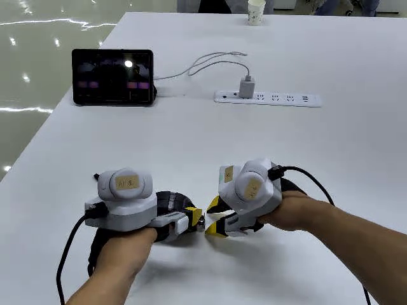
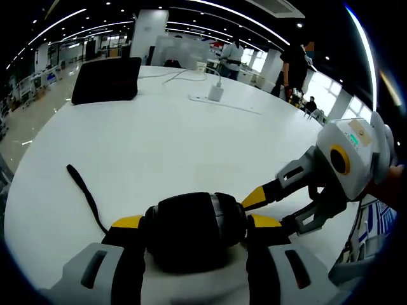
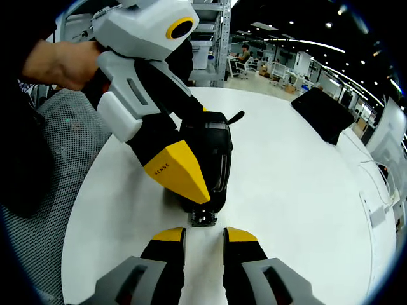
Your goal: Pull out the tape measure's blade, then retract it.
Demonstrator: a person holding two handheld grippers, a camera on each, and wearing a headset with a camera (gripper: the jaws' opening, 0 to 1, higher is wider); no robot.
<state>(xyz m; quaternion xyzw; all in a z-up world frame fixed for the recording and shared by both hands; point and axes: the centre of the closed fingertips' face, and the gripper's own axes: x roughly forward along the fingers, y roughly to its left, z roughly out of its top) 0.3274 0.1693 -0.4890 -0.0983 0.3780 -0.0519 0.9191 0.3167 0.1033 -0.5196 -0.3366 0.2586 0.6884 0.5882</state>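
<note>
A black tape measure rests on the white table, and my left gripper is shut on its body. In the left gripper view the case sits between the two yellow-tipped jaws, and its wrist strap trails off to the left. The blade's metal hook sticks out of the case toward my right gripper. That gripper is open by a narrow gap, its tips just short of the hook. In the head view the right gripper faces the left one, tip to tip.
A dark tablet stands at the back left. A white power strip with a charger and its cable lies behind the middle. A paper cup stands at the far edge. Bare table lies between these and the grippers.
</note>
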